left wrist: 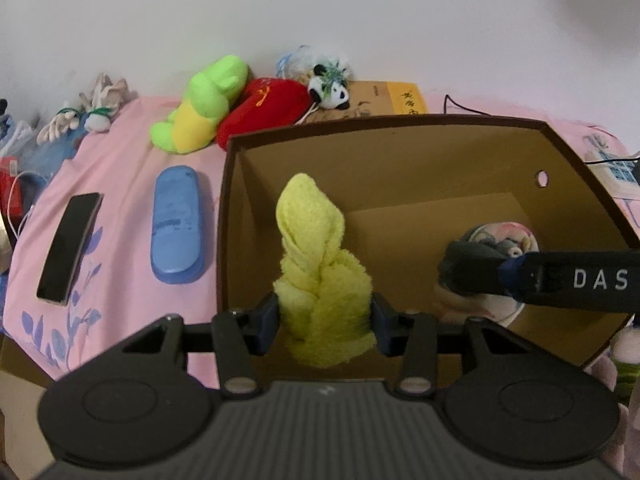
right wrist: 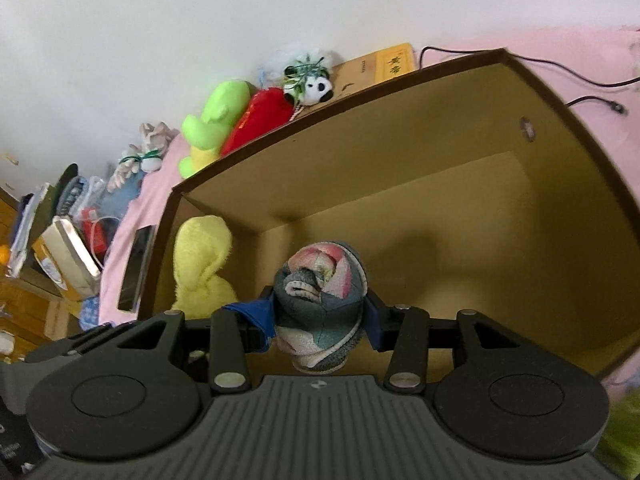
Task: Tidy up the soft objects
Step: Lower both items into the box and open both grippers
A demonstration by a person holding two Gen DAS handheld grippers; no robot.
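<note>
Box (right wrist: pixel 480 208) floor bare beyond grippers.

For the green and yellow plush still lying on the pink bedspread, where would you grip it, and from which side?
Probably across the yellow belly of the green and yellow plush, coming from above. It lies lengthwise on the bedspread, its middle is exposed, and the red plush crowds one side, so the fingers should straddle the narrow width.

The left claw (left wrist: pixel 325 320) grips a twisted yellow towel (left wrist: pixel 320 276) over the open cardboard box (left wrist: pixel 384 124). At right, inside the box, the right claw (left wrist: pixel 480 268) clasps a rolled grey-and-pink cloth (left wrist: pixel 504 236). Left of the box, on the pink bed sheet (left wrist: pixel 120 152), lie a blue case (left wrist: pixel 176 224) and a black phone (left wrist: pixel 68 248). Beyond lie green (left wrist: pixel 200 108), red (left wrist: pixel 264 112) and panda (left wrist: pixel 332 88) plush toys.
</note>
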